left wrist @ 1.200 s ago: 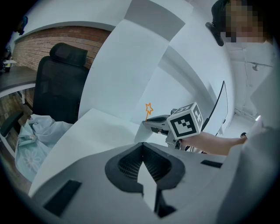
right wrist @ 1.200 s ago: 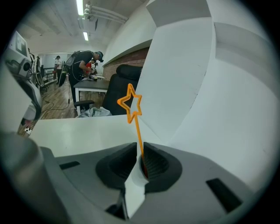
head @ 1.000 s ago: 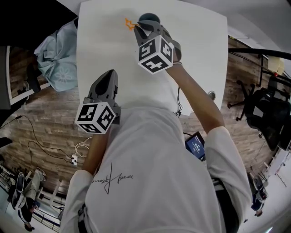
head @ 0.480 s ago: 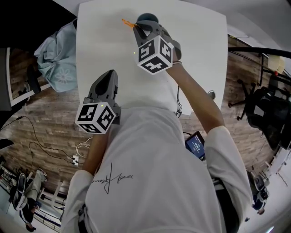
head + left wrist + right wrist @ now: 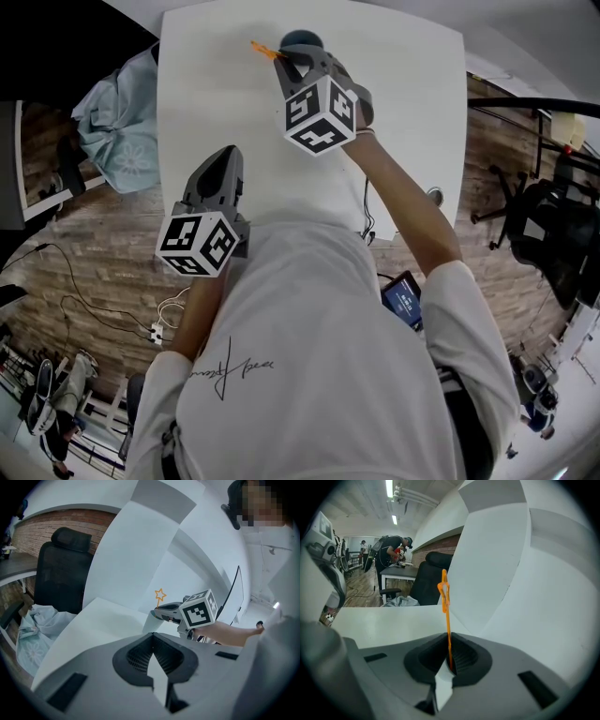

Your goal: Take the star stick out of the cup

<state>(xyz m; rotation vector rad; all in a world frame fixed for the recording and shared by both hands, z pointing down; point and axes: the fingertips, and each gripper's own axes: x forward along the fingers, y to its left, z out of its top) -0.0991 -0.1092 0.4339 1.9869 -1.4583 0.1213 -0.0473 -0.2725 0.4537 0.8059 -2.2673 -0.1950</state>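
Orange star stick (image 5: 446, 616), I am pinching it upright in my right gripper (image 5: 449, 663), holding it near the cup (image 5: 302, 38) on the white table (image 5: 216, 94), left gripper (image 5: 152, 639) idling, jaws together, empty.

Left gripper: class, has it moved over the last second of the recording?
No. The left gripper stays in the same place over the near edge of the table, just as far from its left side.

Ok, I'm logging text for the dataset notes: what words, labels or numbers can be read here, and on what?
Nothing reads clearly.
Shirt: cursive script, illegible.
Blue screen: print too small to read.
Marker cubes: square patterns only, no letters.
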